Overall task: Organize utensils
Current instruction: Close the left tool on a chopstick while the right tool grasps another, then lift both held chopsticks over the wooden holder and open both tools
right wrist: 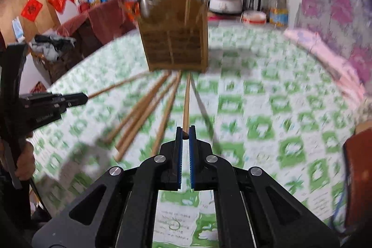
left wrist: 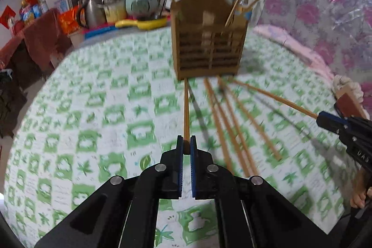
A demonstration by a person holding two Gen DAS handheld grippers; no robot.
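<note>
Left gripper [left wrist: 186, 142]: lower centre of the left wrist view, jaws clamped on the near end of one chopstick [left wrist: 186, 108] that runs straight up the frame toward the holder.
Right gripper [right wrist: 185, 132]: lower centre of the right wrist view, jaws clamped likewise on the near end of another chopstick [right wrist: 186, 104].
Cross views: right gripper also at the right edge of the left wrist view, left gripper at the left edge of the right wrist view, each with a stick in its tips.
Wooden utensil holder [left wrist: 208, 38]: upper centre, upright on the cloth, slatted front, a few sticks standing inside.
Loose chopsticks [left wrist: 232, 127]: fanned on the cloth below the holder, between the two grippers.
Tablecloth [left wrist: 93, 108]: green-and-white check, blurred.
Background: kettle [left wrist: 91, 13] and yellow pan [left wrist: 144, 23], upper left, beyond the table's far edge.
</note>
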